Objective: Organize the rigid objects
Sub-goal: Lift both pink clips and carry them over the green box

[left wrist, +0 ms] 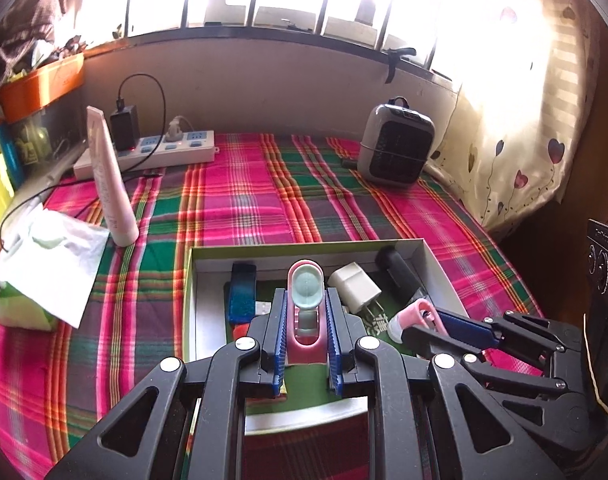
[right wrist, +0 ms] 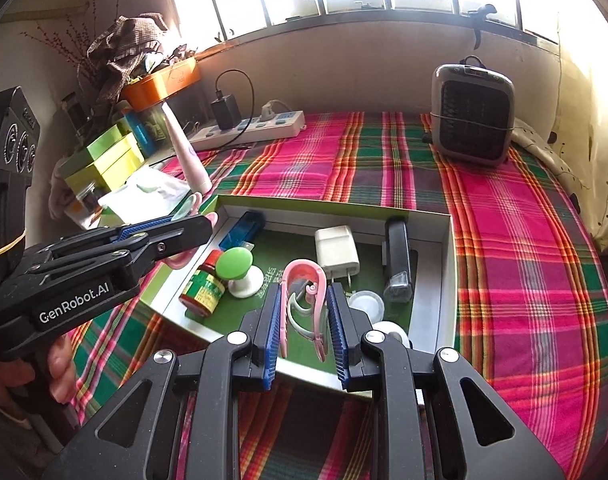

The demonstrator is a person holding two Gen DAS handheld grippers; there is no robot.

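Plainly "GenRobot.AI" on left claw [right wrist: 192, 222]

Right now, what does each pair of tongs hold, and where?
Left tongs: pink holder, by its sides. Right tongs: pink clip, by its outer arms.

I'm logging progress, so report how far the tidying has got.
Done: the white charger, blue lighter, black stapler and green-capped bottle lie in the box. In hand: the left gripper is shut on a pink holder, the right gripper on a pink clip. Left: the pink tube stands outside.
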